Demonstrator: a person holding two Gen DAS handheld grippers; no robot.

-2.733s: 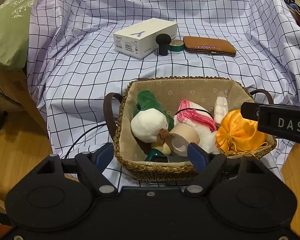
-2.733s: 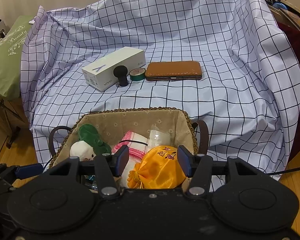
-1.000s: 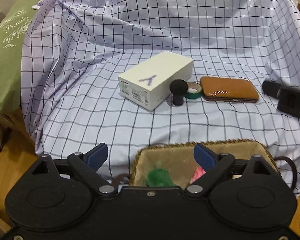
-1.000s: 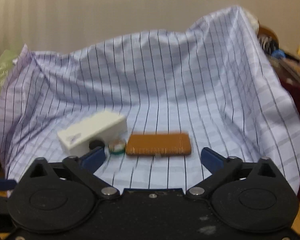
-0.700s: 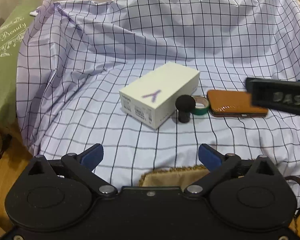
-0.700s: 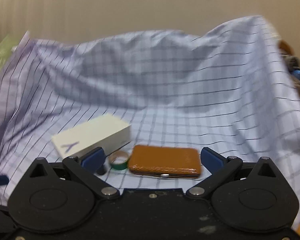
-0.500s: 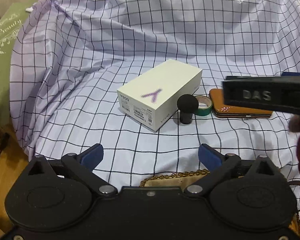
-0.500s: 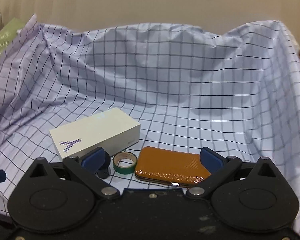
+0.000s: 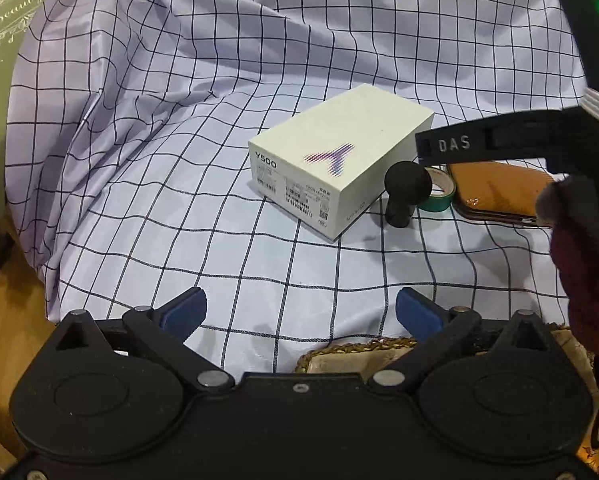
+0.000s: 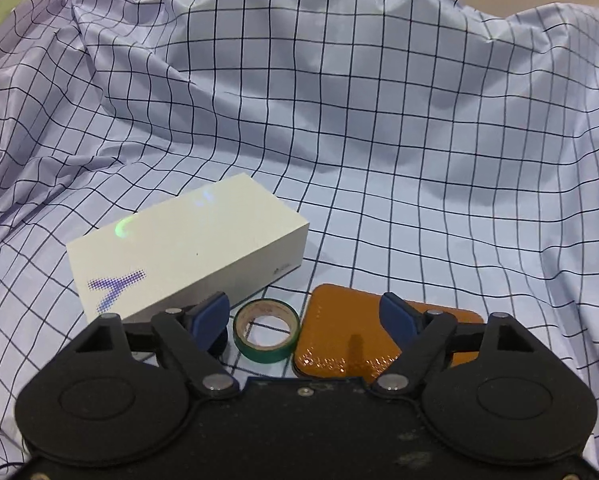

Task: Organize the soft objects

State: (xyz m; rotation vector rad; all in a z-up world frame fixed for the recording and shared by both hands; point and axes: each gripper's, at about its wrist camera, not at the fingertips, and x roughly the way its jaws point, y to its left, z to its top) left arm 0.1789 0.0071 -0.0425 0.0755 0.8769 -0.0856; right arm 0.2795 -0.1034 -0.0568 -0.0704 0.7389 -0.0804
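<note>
While my right gripper (image 10: 303,314), jaws just narrowing, straddles the green tape roll (image 10: 266,336) beside the white box (image 10: 187,256), untouched, my left gripper (image 9: 299,312) hovers spread, empty, near the basket (image 9: 351,354).

A pale lilac checked cloth (image 9: 187,128) with dark grid lines is draped over the furniture, rising in loose folds at the back and left and lying flatter in the middle. On the flat part a white box (image 9: 339,168) with a purple Y mark lies at an angle. Just beside its near corner stands a small black round-headed object (image 9: 405,194), touching or almost touching a green roll of tape (image 10: 266,336) that lies flat. Next to the tape lies a flat orange-brown case (image 10: 339,340). A woven basket's rim (image 9: 355,350) rests at the cloth's near edge.
</note>
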